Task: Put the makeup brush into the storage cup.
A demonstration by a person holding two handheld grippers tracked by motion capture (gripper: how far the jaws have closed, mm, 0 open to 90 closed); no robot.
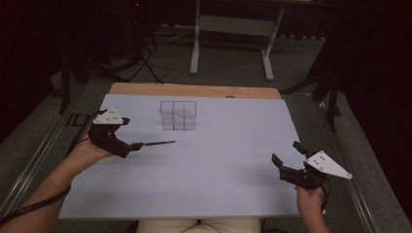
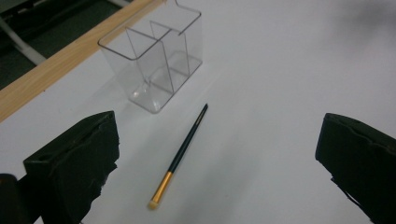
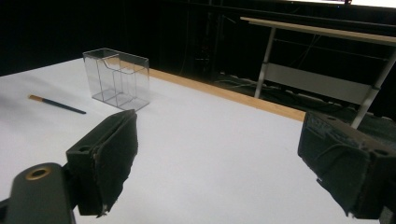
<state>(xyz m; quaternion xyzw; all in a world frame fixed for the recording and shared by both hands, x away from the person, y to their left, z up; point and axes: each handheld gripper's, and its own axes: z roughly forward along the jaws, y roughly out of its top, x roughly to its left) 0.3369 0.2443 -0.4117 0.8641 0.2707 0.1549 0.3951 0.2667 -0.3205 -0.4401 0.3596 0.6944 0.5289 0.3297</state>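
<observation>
while both claws gape empty, left claw (image 2: pixel 219 158) nr thin dark brush (image 2: pixel 180 156) w/ gold ferrule, flat on white sheet, right claw (image 3: pixel 219 168) well apart

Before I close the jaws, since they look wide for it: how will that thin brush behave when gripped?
The brush looks slim and round, so it may roll on the smooth white table. It seems stiff and light. Lying flat, it could slip from the left gripper.
</observation>
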